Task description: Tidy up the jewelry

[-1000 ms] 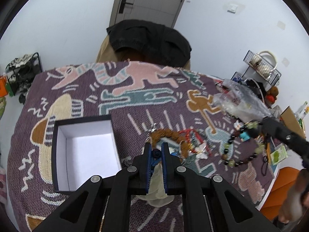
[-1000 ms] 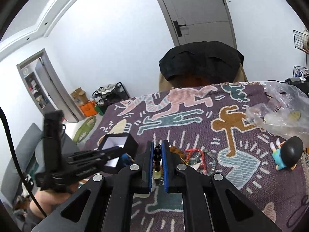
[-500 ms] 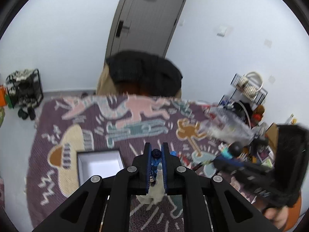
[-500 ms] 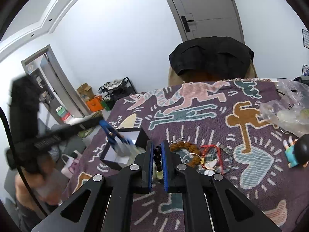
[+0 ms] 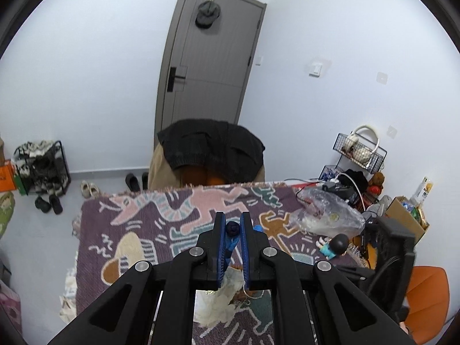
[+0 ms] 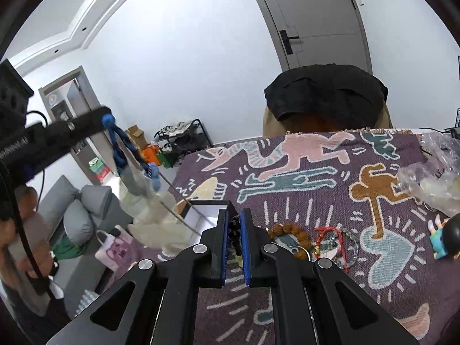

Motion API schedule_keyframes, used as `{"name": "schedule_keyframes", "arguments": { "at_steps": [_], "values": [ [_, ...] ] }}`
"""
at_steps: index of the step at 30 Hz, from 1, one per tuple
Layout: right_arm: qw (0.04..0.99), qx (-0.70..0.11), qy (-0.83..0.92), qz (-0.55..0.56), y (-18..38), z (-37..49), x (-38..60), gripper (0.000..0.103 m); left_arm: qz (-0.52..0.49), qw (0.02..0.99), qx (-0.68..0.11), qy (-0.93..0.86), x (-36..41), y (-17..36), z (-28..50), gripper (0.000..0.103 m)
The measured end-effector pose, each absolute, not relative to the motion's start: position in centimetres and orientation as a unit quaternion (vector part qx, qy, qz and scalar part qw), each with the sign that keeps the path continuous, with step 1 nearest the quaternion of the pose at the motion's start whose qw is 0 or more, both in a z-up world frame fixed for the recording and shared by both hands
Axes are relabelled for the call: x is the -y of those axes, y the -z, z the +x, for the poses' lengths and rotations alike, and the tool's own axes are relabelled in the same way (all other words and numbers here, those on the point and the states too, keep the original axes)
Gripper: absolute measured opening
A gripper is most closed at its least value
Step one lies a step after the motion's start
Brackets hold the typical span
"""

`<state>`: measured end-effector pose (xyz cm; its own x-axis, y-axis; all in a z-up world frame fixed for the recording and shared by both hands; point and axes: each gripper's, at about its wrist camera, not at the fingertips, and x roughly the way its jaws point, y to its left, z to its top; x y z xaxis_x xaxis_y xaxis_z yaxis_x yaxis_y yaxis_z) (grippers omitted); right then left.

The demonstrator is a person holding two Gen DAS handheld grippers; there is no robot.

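Note:
My left gripper (image 5: 232,222) is shut on the dark blue knotted cord (image 5: 232,229) of a sheer white pouch (image 5: 221,296), which hangs below the jaws. In the right wrist view the left gripper (image 6: 104,119) is high at the left; the pouch (image 6: 143,192) dangles from it and a thin chain (image 6: 184,215) trails down toward the black box with a white inside (image 6: 205,219). My right gripper (image 6: 235,219) is shut on a string of black beads (image 6: 234,227), just right of the box. A heap of bracelets (image 6: 302,237) lies on the patterned cloth (image 6: 287,178).
A crumpled clear plastic bag (image 5: 325,215) and a small doll (image 5: 333,247) sit on the right of the table. A chair draped with a black garment (image 5: 210,149) stands at the far edge. The table's left edge drops to the floor.
My left gripper has risen well above the table with the pouch, and the box has dropped out of its view. The right gripper has drifted slightly, still shut on the black beads.

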<state>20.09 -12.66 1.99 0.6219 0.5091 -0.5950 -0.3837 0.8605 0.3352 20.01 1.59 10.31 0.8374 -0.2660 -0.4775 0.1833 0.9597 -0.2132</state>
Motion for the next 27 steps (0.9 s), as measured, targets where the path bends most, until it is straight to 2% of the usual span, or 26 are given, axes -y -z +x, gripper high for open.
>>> {"name": "schedule_keyframes", "arguments": {
  "at_steps": [27],
  "values": [
    [0.903,-0.331,-0.259,0.090,-5.1,19.4,12.2,0.010,-0.033,0.979,-0.188,0.067,-2.7,-21.1,17.8,0.010]
  ]
}}
